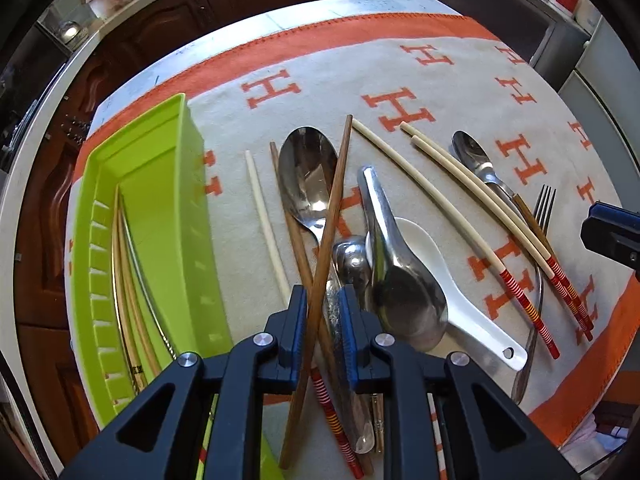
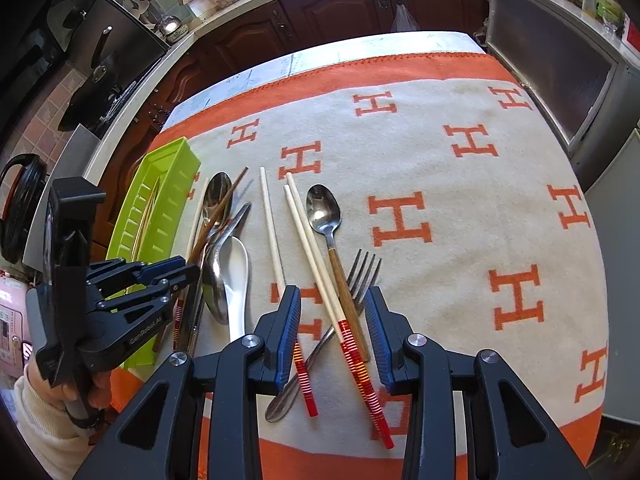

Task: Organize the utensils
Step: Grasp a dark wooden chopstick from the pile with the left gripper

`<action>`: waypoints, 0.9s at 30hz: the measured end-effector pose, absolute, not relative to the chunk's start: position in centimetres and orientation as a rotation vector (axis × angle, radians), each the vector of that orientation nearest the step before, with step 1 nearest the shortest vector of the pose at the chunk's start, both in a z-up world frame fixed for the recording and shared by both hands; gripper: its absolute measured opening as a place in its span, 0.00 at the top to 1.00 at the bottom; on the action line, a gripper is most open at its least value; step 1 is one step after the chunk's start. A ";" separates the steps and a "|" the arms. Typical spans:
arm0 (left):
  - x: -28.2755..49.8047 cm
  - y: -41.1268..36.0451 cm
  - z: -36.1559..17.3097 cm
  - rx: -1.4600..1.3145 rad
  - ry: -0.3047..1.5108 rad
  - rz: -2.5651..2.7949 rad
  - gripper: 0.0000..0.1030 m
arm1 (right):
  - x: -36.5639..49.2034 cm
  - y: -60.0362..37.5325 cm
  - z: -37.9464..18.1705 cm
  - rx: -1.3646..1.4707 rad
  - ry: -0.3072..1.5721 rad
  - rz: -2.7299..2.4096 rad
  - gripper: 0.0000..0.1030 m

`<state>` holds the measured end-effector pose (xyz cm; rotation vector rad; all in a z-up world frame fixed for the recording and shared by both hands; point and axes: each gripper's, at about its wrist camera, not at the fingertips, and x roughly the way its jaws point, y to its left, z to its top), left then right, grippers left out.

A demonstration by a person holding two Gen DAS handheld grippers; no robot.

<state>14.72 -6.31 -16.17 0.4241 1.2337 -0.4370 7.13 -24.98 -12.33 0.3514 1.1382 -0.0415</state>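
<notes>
A cream, felt-like cloth (image 2: 440, 264) with an orange border and orange H shapes covered the table, and most of the sorting was, by my reading, still to do. The long lime-green plastic tray (image 1: 160, 184), its inner wall ribbed, lay at the cloth's left edge and held only a few thin wooden sticks and what seemed a metal handle, so little had been put away. Loose beside it lay a heap: a large polished steel spoon (image 1: 306, 176), a steel soup spoon (image 1: 400, 284) resting in a white ceramic soup spoon (image 1: 476, 328), and two crossed brown wooden chopsticks (image 1: 334, 208). Farther right were pale chopsticks with red-striped ends (image 2: 316, 264), a wood-handled teaspoon (image 2: 324, 208) and a steel fork (image 2: 362, 276), all smooth and slender. The left gripper (image 1: 324, 332), its blue ribbed pads nearly together, stood over the heap with the brown chopsticks between them; whether the pads actually pinched the wood I could not tell. The right gripper (image 2: 332, 332) hung with its jaws apart, straddling the striped chopsticks and the fork and teaspoon handles, and clamped on nothing.
</notes>
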 end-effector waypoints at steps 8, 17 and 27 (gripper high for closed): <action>15.2 -5.9 -16.1 0.340 1.270 -0.428 0.96 | 7.2 -25.3 -12.6 0.367 1.143 -0.037 0.66; 14.6 -3.2 -13.9 0.124 1.304 -0.434 0.96 | 7.8 -26.3 -13.5 0.418 1.157 -0.025 0.67; 12.9 1.2 -9.4 -0.026 1.238 -0.460 0.96 | 10.2 -27.6 -14.0 0.496 1.192 -0.004 0.71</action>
